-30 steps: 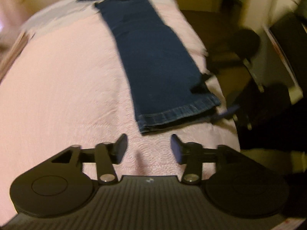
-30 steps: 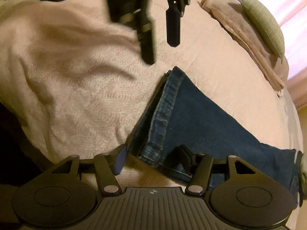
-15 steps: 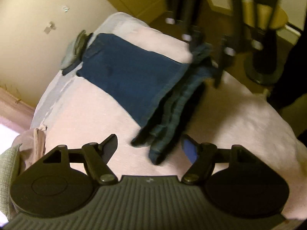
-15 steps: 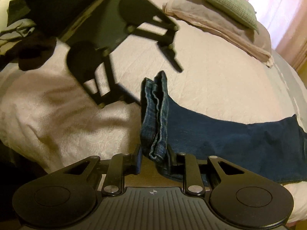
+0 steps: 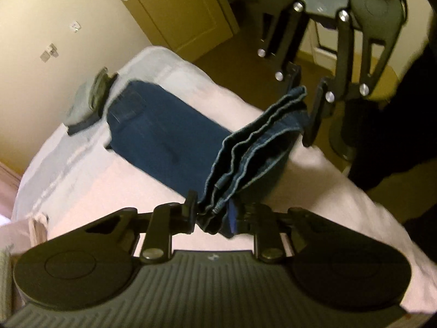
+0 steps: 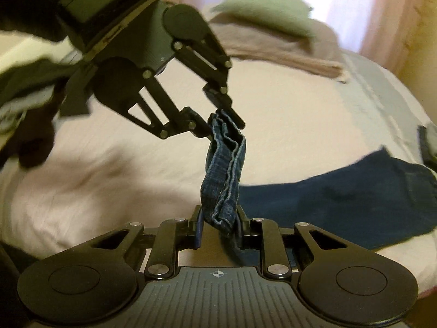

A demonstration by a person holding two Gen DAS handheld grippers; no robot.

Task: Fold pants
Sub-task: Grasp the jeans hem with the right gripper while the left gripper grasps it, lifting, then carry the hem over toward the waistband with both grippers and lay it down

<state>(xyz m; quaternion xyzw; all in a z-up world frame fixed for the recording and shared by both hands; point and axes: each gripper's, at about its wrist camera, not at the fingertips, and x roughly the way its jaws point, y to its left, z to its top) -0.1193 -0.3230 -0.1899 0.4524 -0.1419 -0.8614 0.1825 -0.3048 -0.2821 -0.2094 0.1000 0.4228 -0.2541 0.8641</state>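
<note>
Motion blur softens the pillows point(image 6: 262, 8) and the dark clutter at the bed's point(image 5: 90, 180) edges; the person is cut off to a dark sleeve point(image 5: 404, 114). The left hand-held gripper point(image 5: 211, 214) is clenched on one end of the pants' point(image 5: 164, 134) bunched hem, the right hand-held gripper point(image 6: 220, 228) on the other. The hem hangs raised between them; the waist end lies flat on the bed.
</note>
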